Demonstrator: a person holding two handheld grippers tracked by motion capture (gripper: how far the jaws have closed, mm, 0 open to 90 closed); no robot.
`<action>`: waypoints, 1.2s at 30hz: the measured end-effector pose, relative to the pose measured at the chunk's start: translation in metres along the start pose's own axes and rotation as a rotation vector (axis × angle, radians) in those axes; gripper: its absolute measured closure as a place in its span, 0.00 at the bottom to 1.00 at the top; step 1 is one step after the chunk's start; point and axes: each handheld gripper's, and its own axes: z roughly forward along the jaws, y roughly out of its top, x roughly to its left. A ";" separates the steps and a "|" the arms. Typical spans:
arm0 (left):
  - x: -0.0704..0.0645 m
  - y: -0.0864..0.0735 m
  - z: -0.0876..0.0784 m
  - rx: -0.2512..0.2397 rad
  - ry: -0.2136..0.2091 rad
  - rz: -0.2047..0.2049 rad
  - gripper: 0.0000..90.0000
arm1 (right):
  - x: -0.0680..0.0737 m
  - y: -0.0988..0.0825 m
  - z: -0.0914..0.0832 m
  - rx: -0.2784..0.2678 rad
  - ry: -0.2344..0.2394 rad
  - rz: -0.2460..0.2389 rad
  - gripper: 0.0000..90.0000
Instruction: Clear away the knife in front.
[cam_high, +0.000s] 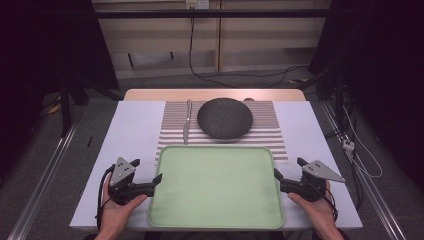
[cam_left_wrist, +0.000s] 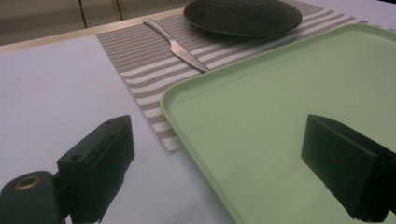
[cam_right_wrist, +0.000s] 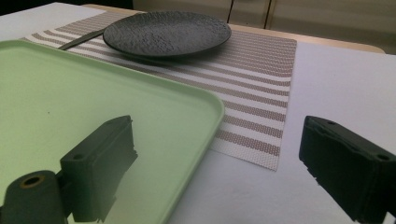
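Pale green rectangular plastic tray (cam_high: 215, 187) is lying centre-bottom of high view on white counter (cam_high: 130, 130). Left gripper (cam_high: 150, 181) & right gripper (cam_high: 284, 176) are flanking it, jaws spread, holding nothing.

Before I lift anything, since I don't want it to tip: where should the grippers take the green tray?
Probably by its raised rim, at the middle of the two short sides. The left gripper and right gripper already flank the green tray, jaws open, so each can close over its nearest edge from outside.
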 end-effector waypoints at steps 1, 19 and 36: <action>0.001 0.000 0.000 0.003 -0.002 -0.002 0.11 | 0.000 0.000 0.000 0.002 0.001 0.002 0.12; 0.007 0.012 0.010 0.009 -0.005 -0.020 0.13 | 0.000 0.000 -0.001 -0.015 0.013 0.008 0.11; 0.016 0.036 0.039 0.016 -0.004 -0.024 0.13 | 0.004 0.003 0.006 0.004 0.006 -0.009 0.10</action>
